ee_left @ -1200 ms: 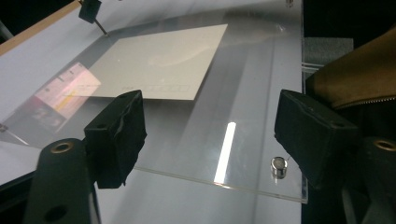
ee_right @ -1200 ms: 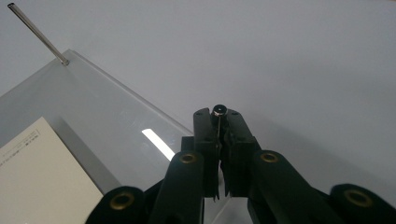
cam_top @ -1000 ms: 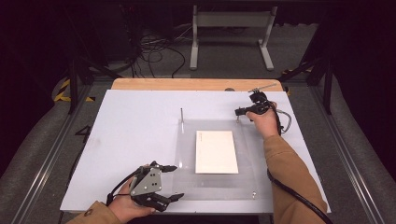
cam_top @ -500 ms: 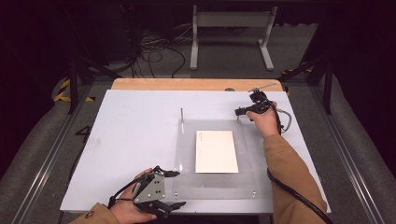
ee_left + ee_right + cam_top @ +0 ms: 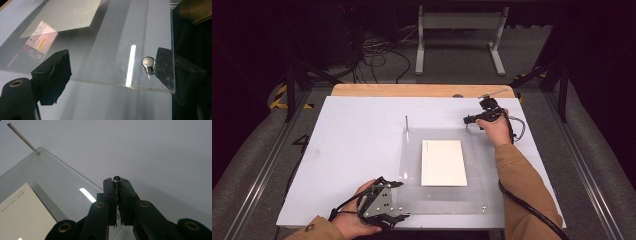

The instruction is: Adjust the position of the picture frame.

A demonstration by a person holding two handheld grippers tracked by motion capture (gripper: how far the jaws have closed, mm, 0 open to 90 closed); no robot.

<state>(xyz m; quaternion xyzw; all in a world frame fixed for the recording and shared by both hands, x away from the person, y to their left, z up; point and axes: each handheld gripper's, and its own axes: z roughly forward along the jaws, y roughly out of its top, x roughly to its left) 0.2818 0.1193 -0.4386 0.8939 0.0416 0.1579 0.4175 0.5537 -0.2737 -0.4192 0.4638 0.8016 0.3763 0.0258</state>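
Glare washes over the clear acrylic sheet (image 5: 112,37), blurring the card (image 5: 443,162) beneath. Left gripper (image 5: 110,72) fingers spread wide around the near corner's metal post (image 5: 148,64). Right gripper (image 5: 116,195) clamps a thin pin (image 5: 116,180). White tabletop (image 5: 352,145), dark room behind.

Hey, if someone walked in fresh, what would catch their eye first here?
Probably the white card lying under a clear plate in the middle of the white table. Next, the right tool, shut on a thin pin at the plate's far right corner, and the left tool, open around the near left corner by a metal stud.
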